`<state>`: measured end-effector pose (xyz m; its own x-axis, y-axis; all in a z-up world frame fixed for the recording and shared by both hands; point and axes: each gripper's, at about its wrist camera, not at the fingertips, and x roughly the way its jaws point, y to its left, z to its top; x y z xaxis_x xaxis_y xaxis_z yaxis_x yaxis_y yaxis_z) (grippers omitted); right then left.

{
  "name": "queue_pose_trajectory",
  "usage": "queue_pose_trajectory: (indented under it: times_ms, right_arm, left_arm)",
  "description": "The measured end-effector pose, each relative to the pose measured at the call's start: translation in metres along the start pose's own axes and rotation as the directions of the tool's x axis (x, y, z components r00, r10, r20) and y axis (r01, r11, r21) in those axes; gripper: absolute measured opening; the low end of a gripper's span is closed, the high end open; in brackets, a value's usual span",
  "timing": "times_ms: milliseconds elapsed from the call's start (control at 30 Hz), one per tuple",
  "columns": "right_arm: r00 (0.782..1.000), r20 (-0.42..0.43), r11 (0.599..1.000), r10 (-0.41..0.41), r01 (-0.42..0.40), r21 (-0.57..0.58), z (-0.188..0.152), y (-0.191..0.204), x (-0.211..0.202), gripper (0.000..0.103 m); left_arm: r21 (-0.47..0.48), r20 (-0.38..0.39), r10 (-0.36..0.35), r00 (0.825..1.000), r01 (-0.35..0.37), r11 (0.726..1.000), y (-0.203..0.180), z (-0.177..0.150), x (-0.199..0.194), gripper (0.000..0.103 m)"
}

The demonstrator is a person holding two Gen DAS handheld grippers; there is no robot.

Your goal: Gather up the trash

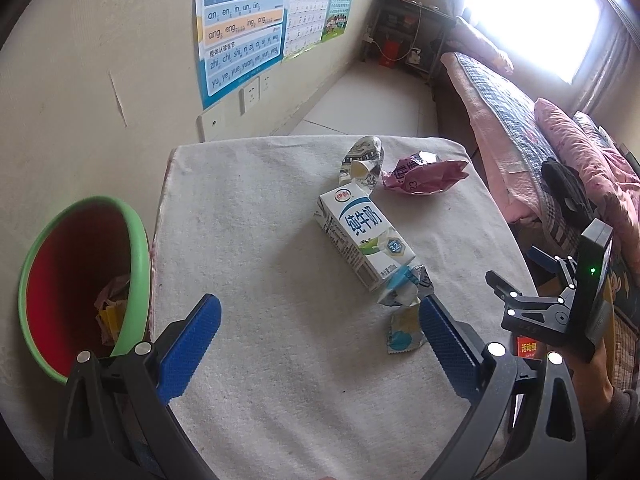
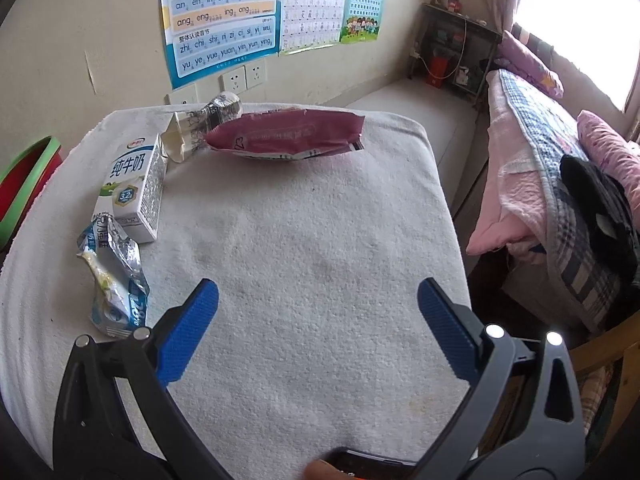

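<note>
A white milk carton lies on the white cloth-covered table. A crumpled blue-and-silver wrapper lies at its near end. Beyond it sit a silver crumpled wrapper and a maroon bag. My left gripper is open above the table, its right pad beside the blue wrapper. My right gripper is open over bare cloth, right of the trash.
A red bin with a green rim stands left of the table and holds some scraps. A bed with pink bedding runs along the right. Posters and sockets are on the wall behind.
</note>
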<state>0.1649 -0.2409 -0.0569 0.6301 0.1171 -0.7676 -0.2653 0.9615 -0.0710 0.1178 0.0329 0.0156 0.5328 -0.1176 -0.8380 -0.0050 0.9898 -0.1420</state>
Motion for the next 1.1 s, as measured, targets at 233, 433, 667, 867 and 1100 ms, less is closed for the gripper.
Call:
queue_pose_trajectory:
  times_ms: [233,433,667,867,1100]
  right_arm:
    - [0.999,0.039,0.999,0.038,-0.037,-0.029,0.015,0.019,-0.018,0.098]
    - [0.997,0.047,0.998,0.054,-0.051,-0.048,0.030,0.029,-0.023,0.098]
    - [0.999,0.020,0.998,0.044,-0.043,-0.040,0.040,0.019,-0.019,0.098]
    - [0.999,-0.037,1.000,-0.003,0.003,-0.008,0.012,0.041,-0.029,0.098]
    - [0.998,-0.065,1.000,-0.010,0.009,-0.018,-0.015,0.065,-0.033,0.098]
  left_arm:
    - [-0.017,0.008,-0.004,1.000,0.004,1.000,0.006,-0.001,0.000,0.095]
    - [-0.030,0.011,-0.017,1.000,0.018,0.999,0.007,0.001,0.002,0.095]
    - [-0.032,0.008,-0.040,0.999,0.041,0.999,0.002,0.008,0.015,0.095]
    - [-0.037,0.014,-0.066,0.998,0.066,0.997,0.004,0.006,0.022,0.095]
    - [-0.026,0.019,-0.062,0.998,0.062,0.998,0.011,0.004,0.016,0.095]
